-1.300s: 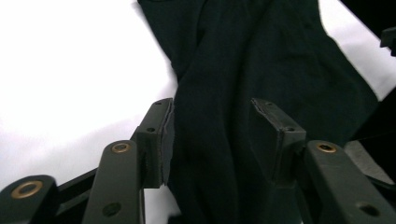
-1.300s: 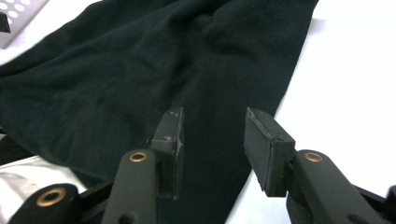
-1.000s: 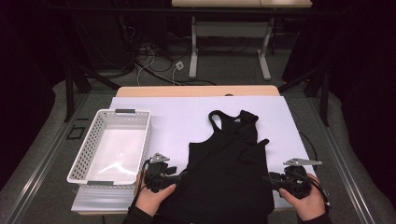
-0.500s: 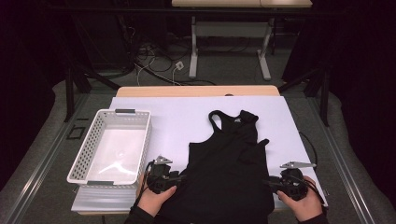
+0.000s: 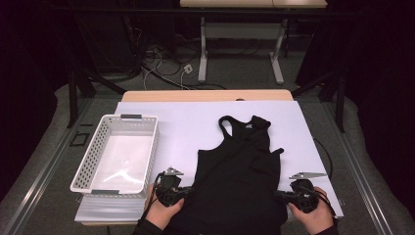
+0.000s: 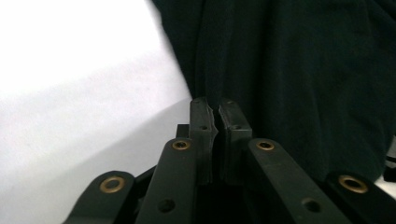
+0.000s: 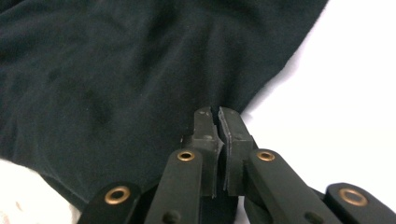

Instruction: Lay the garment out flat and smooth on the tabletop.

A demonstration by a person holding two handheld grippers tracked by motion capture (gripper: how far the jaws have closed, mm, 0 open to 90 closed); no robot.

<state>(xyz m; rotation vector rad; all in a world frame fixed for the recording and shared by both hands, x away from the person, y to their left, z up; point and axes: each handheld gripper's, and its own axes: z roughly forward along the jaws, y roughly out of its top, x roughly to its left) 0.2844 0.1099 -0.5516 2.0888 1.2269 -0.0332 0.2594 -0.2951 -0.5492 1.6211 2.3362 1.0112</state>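
**A:** So both pinches just closed on the top's near hem: left gripper on one side edge, right gripper on the other. Tips?

**B:** Lift both evenly and keep the hem taut so it doesn't slip. It's a black sleeveless top, flat on the table, straps at the far end, basket beside it.

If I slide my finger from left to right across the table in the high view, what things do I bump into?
Basket → left gripper → black top → right gripper.
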